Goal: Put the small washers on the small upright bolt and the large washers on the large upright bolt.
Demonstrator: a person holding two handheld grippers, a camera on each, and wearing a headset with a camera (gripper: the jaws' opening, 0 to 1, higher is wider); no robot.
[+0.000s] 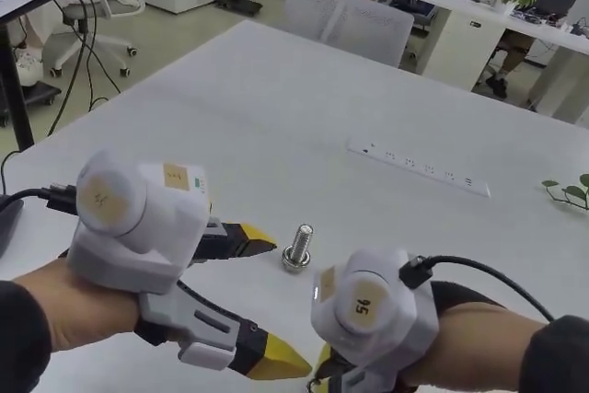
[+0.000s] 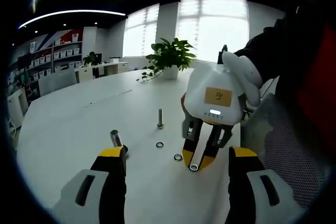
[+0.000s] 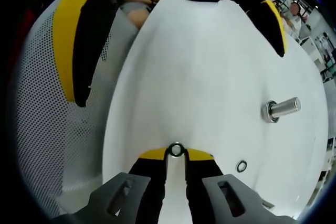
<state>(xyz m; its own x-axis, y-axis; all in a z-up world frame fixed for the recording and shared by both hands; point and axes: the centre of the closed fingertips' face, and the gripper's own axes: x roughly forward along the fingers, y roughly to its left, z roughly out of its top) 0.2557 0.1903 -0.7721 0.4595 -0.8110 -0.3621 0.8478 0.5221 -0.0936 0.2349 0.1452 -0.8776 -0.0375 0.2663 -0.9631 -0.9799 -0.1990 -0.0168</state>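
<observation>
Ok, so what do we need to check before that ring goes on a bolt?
1. Does the right gripper have the washer? Ok, its jaws are shut on it.
2. Is that washer small or large? Cannot tell.
3. Is the small bolt standing upright? Ok.
4. Is the large bolt standing upright? Ok.
5. Is the left gripper clear of the large bolt? Not ok, one jaw tip sits close beside it.
6. Is the left gripper empty? Ok, its jaws are wide open with nothing in them.
</observation>
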